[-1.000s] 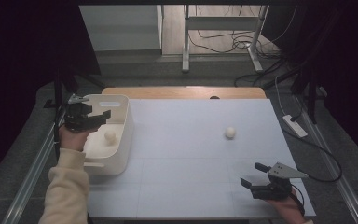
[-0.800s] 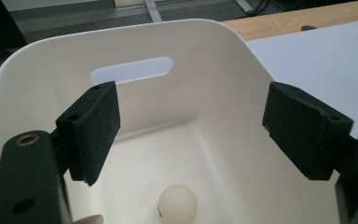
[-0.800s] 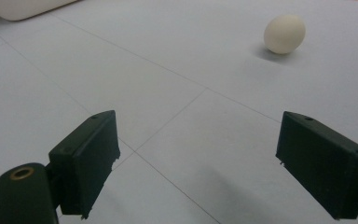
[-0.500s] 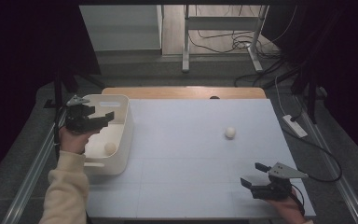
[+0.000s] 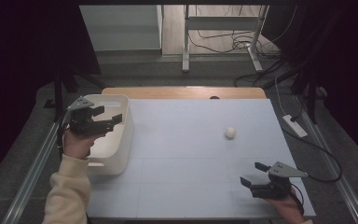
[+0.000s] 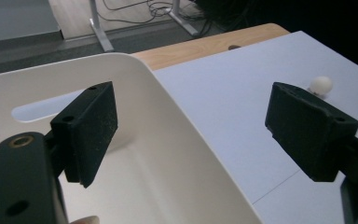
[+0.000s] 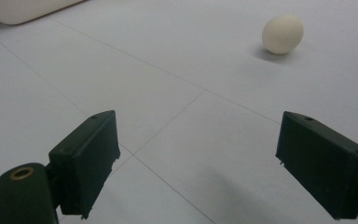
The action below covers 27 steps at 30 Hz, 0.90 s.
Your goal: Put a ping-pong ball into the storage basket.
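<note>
A cream egg point(image 5: 230, 132) lies alone on the white table top, right of centre; it is also in the left gripper view point(image 6: 320, 84) and the right gripper view point(image 7: 283, 33). A white plastic bin point(image 5: 126, 135) stands at the table's left edge. My left gripper point(image 5: 111, 113) hovers over the bin's wall point(image 6: 168, 121); its jaws have just been opening and are open with nothing between them. My right gripper point(image 5: 250, 172) rests near the front right corner, open and empty point(image 7: 196, 154), pointing toward the egg.
A wooden strip point(image 5: 182, 92) runs along the table's far edge. A power strip point(image 5: 294, 125) and cables lie on the floor to the right. Metal desk legs point(image 5: 185, 42) stand beyond the table. The bin's corner point(image 7: 23, 9) is far left of the right gripper.
An egg inside the bin slid toward its near end and is now hidden. The left gripper lifted slightly above the bin. The right gripper stayed still.
</note>
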Each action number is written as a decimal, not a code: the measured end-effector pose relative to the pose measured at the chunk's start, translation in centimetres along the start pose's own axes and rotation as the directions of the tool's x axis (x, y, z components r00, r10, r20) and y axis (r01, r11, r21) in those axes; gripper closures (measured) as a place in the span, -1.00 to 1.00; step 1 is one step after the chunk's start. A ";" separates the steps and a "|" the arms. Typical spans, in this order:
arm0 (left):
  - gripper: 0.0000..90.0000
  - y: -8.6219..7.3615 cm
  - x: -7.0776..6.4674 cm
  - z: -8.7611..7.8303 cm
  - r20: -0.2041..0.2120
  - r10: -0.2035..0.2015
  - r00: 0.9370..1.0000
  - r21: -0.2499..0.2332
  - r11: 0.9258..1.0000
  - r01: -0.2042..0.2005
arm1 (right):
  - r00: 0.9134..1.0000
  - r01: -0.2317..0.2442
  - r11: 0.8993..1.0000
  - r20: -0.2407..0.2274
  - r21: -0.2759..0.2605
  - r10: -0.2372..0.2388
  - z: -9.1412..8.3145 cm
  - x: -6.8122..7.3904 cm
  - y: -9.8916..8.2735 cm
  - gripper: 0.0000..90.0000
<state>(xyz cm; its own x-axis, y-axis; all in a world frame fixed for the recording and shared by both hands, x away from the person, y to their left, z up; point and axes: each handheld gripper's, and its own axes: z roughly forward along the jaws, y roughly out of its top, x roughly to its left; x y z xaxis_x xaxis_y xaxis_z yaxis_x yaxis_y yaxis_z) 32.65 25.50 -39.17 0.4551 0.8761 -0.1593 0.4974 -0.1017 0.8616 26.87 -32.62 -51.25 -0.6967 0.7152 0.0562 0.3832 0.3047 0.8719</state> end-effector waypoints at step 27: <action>-0.68 -0.6 -3.8 -0.3 0.117 0.055 0.992 -0.066 0.997 -0.047 | 1.000 0.020 1.000 -0.012 0.001 -0.020 0.7 0.0 0.1 -0.71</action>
<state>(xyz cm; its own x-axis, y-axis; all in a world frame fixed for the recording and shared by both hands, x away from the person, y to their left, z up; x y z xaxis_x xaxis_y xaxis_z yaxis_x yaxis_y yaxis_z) 30.44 22.37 -38.97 0.5647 0.8082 -0.1669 0.4250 -0.1115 0.8983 27.30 -32.18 -51.49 -0.7114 0.7014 0.0443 0.3699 0.3201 0.8722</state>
